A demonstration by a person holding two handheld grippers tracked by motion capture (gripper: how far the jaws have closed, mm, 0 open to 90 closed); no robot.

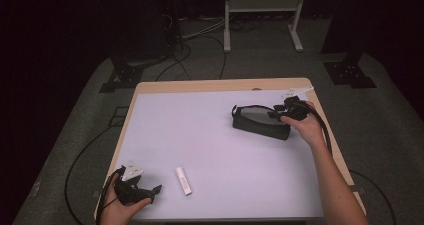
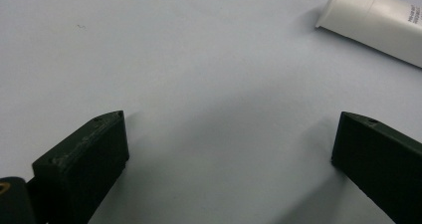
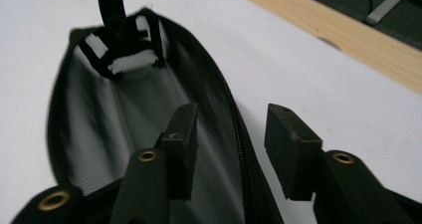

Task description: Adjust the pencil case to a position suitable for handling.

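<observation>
Near left: left hand-held gripper (image 1: 150, 194) rests spread and empty on the table (image 1: 210, 135), white tube (image 1: 183, 180) lying just right of it. Far right: right hand-held gripper (image 3: 230, 149) straddles the black pouch (image 1: 261, 123) rim at its zipper, jaws part-open, not yet pinching. Risk: the soft rim slips free as the jaws shut, or the pouch collapses closed.

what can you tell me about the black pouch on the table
The black pouch is long, soft and looks like fabric, lying at the table's far right. Its zipped top gapes open, showing a grey mesh-like lining, white patches at the far end and a black strap loop there. The right hand-held gripper straddles its zippered edge, one jaw inside and one outside, not yet pressing on it.
</observation>
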